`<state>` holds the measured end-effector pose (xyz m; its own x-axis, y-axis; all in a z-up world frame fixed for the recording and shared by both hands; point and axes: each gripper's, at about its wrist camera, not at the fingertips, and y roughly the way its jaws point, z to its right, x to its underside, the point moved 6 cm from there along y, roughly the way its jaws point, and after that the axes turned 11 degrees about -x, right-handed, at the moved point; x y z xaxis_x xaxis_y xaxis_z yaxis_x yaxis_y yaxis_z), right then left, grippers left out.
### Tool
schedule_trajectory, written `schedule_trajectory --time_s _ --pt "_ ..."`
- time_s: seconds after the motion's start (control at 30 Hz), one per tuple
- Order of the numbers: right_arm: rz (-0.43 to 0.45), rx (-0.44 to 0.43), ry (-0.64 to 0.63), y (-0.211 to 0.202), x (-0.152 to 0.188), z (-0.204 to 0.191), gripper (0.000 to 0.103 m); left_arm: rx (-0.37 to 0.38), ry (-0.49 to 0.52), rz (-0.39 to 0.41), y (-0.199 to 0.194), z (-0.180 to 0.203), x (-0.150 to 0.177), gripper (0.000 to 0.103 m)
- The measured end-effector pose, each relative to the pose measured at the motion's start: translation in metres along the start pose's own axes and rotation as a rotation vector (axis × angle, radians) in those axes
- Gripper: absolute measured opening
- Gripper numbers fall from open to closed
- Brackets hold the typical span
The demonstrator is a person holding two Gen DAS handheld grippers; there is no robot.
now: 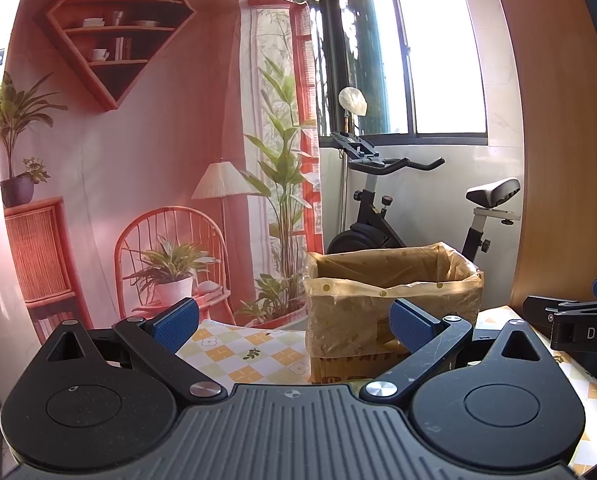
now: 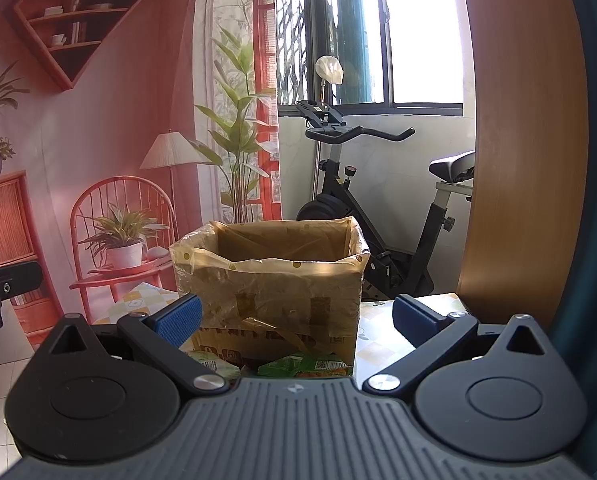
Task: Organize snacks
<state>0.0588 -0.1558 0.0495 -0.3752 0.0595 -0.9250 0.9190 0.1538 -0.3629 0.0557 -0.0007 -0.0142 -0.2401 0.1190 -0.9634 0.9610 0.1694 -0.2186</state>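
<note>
Close in front of your right tongs [image 2: 296, 316], which stand wide apart and hold nothing, two green snack packets [image 2: 304, 368] lie on the table [image 2: 378, 344], touching the foot of the cardboard box [image 2: 270, 276]. Your left tongs [image 1: 294, 322] are spread open and empty too, with the box just beyond them to the right. Whether the plastic-lined box already holds snacks, you cannot tell; its inside is hidden. I judge the sorting is hardly begun: both packets must still go in.
</note>
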Motion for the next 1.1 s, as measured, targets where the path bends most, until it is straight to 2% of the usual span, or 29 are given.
schedule_trajectory --time_s 1.1 --pt "-0.001 0.000 0.001 0.0023 0.0008 0.0012 0.103 0.000 -0.008 -0.004 0.0002 -0.0014 0.0008 0.102"
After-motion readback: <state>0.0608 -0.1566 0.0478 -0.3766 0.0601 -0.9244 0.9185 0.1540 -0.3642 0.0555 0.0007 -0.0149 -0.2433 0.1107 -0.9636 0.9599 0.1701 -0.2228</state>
